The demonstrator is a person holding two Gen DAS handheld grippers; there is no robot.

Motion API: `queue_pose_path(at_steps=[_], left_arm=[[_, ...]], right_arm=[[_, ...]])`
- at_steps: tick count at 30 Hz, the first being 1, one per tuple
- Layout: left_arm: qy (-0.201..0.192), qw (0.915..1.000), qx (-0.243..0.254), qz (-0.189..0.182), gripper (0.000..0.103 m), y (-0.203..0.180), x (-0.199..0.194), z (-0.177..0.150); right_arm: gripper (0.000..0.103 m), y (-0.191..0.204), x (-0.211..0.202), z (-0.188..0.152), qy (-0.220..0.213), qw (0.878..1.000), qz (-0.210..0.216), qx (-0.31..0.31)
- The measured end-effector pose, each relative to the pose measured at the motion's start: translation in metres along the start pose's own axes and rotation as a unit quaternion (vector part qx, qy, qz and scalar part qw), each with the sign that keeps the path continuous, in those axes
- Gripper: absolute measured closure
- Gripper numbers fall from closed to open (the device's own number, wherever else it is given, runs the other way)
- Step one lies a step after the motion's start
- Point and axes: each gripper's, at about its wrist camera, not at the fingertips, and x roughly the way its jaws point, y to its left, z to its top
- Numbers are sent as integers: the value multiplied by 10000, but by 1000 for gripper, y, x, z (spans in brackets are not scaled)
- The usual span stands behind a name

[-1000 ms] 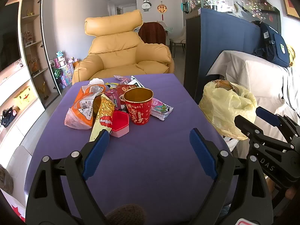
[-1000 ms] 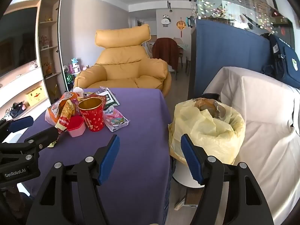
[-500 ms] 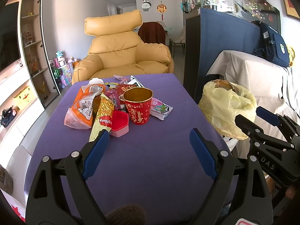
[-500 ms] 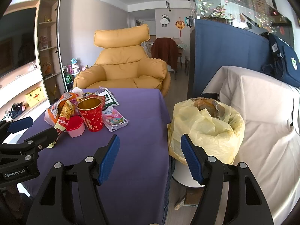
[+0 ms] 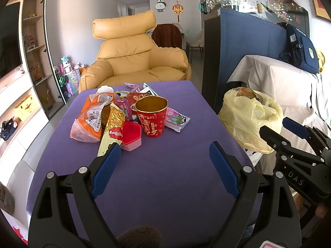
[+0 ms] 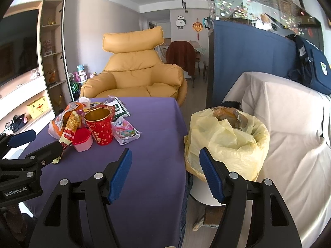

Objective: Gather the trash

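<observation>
on the table [image 5: 165, 175], both hand-held grippers, left [image 5: 163, 165] and right [image 6: 165, 171], gape wide, empty.
a careless reach could topple the upright red cup [image 5: 152, 117] or scatter wrappers.

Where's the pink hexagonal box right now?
In the left wrist view the pink hexagonal box sits on the purple table, touching the red paper cup on the cup's left.
</observation>
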Motion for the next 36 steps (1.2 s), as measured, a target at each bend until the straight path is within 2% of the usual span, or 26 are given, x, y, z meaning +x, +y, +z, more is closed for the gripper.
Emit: queue_pose_path(at_steps=[36], left_arm=[[10, 10000, 2, -4, 20, -1, -1, 0]], right_arm=[[39, -3, 1, -1, 2, 10000, -53, 51]])
